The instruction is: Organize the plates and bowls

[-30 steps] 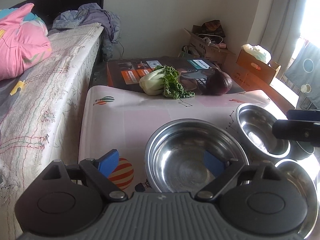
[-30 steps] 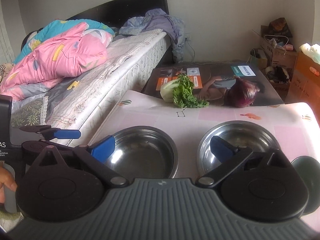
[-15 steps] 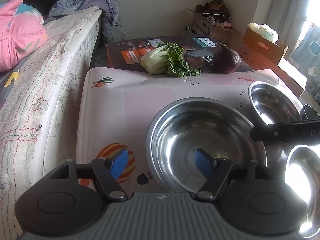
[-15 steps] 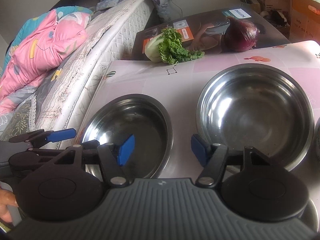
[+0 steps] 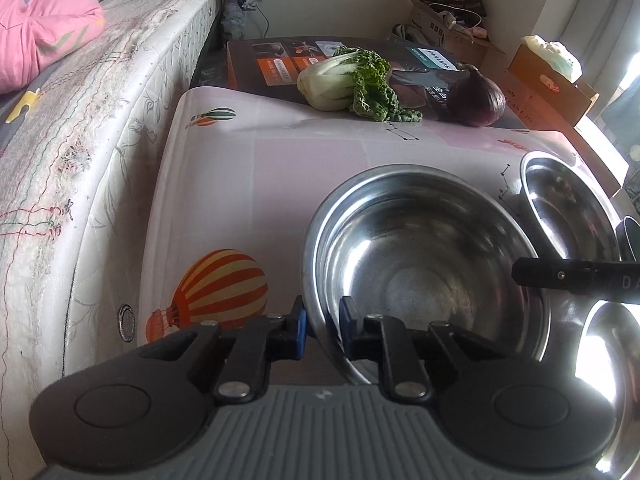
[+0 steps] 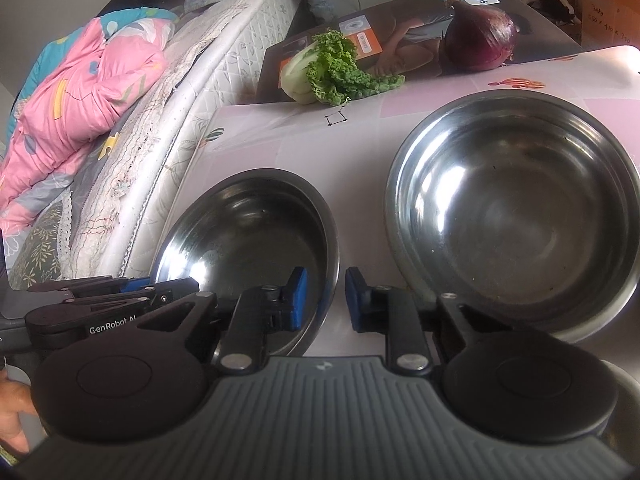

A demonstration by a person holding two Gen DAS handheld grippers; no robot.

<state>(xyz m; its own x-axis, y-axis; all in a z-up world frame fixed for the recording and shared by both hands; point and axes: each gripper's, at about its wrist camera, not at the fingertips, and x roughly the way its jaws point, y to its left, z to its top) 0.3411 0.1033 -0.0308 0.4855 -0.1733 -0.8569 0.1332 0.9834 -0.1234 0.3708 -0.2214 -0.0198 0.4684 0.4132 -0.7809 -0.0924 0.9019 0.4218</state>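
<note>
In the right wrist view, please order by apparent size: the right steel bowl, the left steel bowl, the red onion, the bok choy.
1. Right steel bowl
2. Left steel bowl
3. Bok choy and red onion: similar, unranked. Both lie farther away, so true sizes are unsure.

- Light: daylight, entering from the right of the left wrist view, where the window area (image 5: 628, 76) is blown out to white.
- Glare: hard white burn on the steel bowl at the lower right corner (image 5: 612, 364); softer highlights inside the large bowl (image 5: 424, 264) and on both bowls in the right wrist view (image 6: 256, 236) (image 6: 516, 208).
- Colour: orange flare over the cardboard box (image 5: 552, 84).
- Shadows: soft, weak, short under the greens (image 6: 332, 68).
- Distortion: strong fisheye bending; mattress edge (image 5: 120, 128) bows.
- Focus: fairly sharp mid-frame; corners darken, slightly smeared.
</note>
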